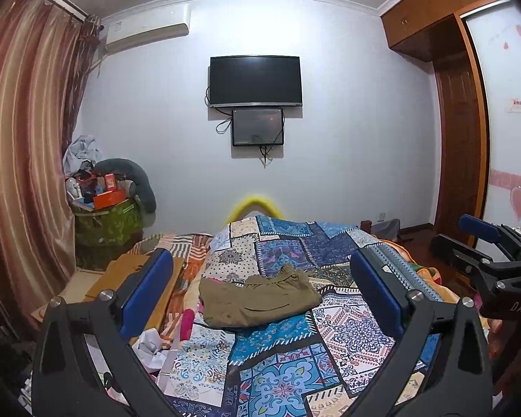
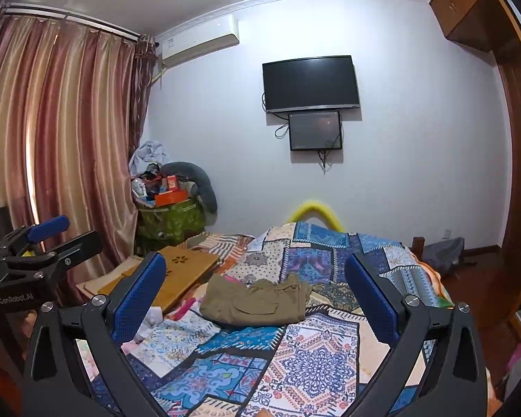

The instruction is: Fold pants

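Note:
Olive-brown pants point(image 1: 257, 299) lie folded into a compact bundle on the patchwork bedspread point(image 1: 344, 330), elastic waistband toward the far side. They also show in the right wrist view point(image 2: 257, 300). My left gripper point(image 1: 260, 295) is open and empty, held above the bed short of the pants. My right gripper point(image 2: 255, 299) is open and empty, also held back from the pants. The right gripper also shows at the right edge of the left wrist view point(image 1: 486, 243), and the left gripper at the left edge of the right wrist view point(image 2: 48, 236).
A wooden lap tray point(image 2: 177, 271) lies on the bed's left side, with crumpled white cloth point(image 1: 153, 345) near it. A cluttered green bin point(image 1: 107, 219) stands by the curtain point(image 1: 27, 160). A television point(image 1: 255, 81) hangs on the far wall. A wardrobe point(image 1: 458, 132) is at right.

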Action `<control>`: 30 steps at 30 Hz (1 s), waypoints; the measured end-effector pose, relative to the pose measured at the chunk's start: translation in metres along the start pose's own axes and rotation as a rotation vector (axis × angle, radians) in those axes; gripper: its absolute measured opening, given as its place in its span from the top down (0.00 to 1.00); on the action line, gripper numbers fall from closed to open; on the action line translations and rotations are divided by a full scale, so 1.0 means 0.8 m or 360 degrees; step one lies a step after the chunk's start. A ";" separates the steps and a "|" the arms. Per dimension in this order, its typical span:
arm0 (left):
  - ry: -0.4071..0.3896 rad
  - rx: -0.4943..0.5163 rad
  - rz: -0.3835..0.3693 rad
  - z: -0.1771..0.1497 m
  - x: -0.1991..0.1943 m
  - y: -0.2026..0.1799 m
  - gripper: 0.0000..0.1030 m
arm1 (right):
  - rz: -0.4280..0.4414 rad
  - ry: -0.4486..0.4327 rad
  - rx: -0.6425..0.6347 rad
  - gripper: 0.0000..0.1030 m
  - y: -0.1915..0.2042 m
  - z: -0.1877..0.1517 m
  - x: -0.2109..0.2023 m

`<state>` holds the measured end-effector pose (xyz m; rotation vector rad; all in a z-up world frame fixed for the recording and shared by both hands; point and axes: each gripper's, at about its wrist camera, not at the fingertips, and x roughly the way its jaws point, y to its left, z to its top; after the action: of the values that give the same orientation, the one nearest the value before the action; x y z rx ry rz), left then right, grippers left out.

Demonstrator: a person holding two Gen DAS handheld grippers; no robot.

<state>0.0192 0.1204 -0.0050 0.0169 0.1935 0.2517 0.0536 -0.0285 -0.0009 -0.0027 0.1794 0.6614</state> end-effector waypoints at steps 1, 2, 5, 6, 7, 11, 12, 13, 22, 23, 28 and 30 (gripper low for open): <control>0.0000 0.0005 -0.0003 0.000 0.000 -0.001 0.00 | 0.0000 0.0000 0.0000 0.01 0.000 0.000 -0.001; 0.0000 0.0006 -0.0007 0.000 0.000 0.000 0.00 | 0.0000 0.0000 -0.0001 0.01 0.000 0.000 0.000; 0.0004 -0.0001 -0.0014 0.000 0.001 0.000 0.00 | -0.0003 0.0000 -0.0002 0.01 0.000 0.001 0.000; 0.0006 -0.0004 -0.0016 0.000 0.001 0.000 0.00 | -0.0002 0.0000 -0.0001 0.01 0.000 0.001 -0.001; 0.0007 -0.0005 -0.0019 0.000 0.000 0.000 0.00 | -0.0004 -0.0001 0.0000 0.01 0.000 0.001 0.000; 0.0010 -0.0008 -0.0025 0.001 0.001 0.002 0.00 | -0.0005 0.0003 0.0012 0.01 -0.001 0.002 -0.001; 0.0011 -0.0011 -0.0027 0.002 0.001 0.002 0.00 | -0.0006 0.0003 0.0014 0.01 -0.002 0.001 -0.001; 0.0014 -0.0015 -0.0032 0.003 0.002 0.002 0.00 | -0.0008 0.0003 0.0017 0.01 -0.002 0.001 -0.001; 0.0027 -0.0027 -0.0058 0.005 0.006 0.002 0.00 | -0.0009 0.0000 0.0025 0.01 -0.003 0.000 -0.002; 0.0031 -0.0023 -0.0067 0.005 0.006 0.001 0.00 | -0.0011 -0.0001 0.0025 0.01 -0.003 0.001 -0.002; 0.0049 0.0003 -0.0076 0.003 0.010 -0.005 0.00 | -0.0012 -0.0002 0.0027 0.01 -0.003 0.001 -0.003; 0.0050 -0.0002 -0.0073 0.002 0.010 -0.005 0.00 | -0.0010 0.0000 0.0029 0.01 -0.002 0.001 -0.002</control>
<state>0.0281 0.1186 -0.0051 0.0071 0.2249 0.2067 0.0536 -0.0309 -0.0001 0.0143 0.1851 0.6538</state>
